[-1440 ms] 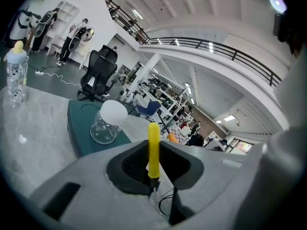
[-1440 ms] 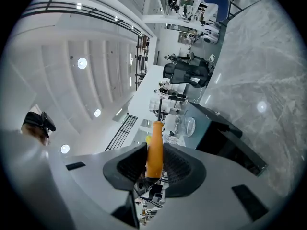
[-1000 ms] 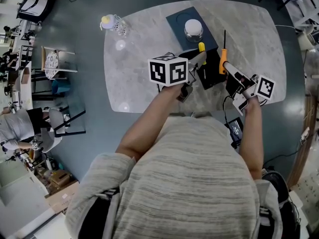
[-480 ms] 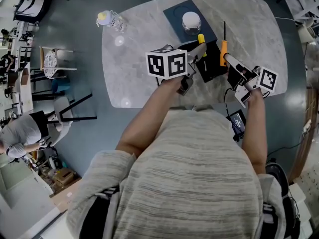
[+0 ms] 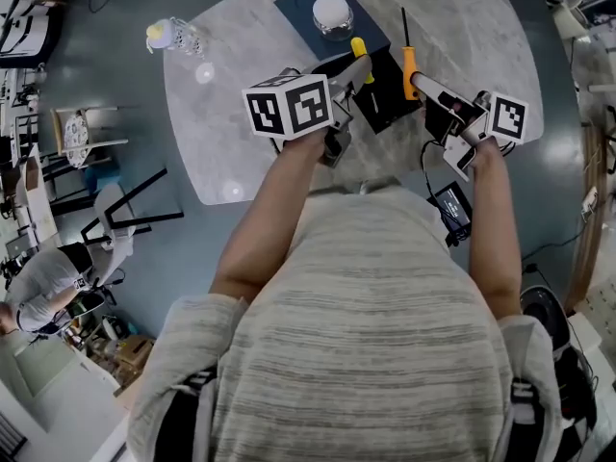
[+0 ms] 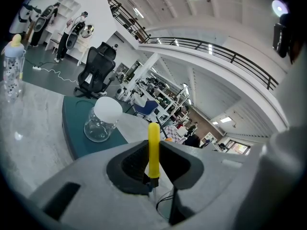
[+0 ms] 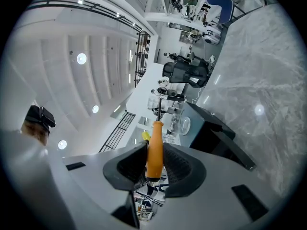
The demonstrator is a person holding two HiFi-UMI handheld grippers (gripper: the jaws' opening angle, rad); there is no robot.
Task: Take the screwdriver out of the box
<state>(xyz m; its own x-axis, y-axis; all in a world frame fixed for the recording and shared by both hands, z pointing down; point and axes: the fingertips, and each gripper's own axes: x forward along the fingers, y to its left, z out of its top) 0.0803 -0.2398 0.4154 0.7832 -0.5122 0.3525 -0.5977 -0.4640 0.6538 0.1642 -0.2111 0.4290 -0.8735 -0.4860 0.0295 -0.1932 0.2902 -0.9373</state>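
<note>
You're clamping your right gripper (image 7: 154, 166) on the orange-handled screwdriver (image 7: 154, 147), with the pads squeezing the fat middle of the handle and the shaft poking out past the jaw tips. Your left gripper (image 6: 152, 166) is pinching the yellow-handled screwdriver (image 6: 153, 145) low down, near its ferrule. The black box (image 5: 383, 109) is sitting between the two grippers. Both tools are looking light and stiff to me, but that smooth plastic is probably wanting to swivel, so I'd be gripping the thickest part.

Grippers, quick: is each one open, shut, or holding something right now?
Left gripper: shut on the yellow screwdriver.
Right gripper: shut on the orange screwdriver.
</note>
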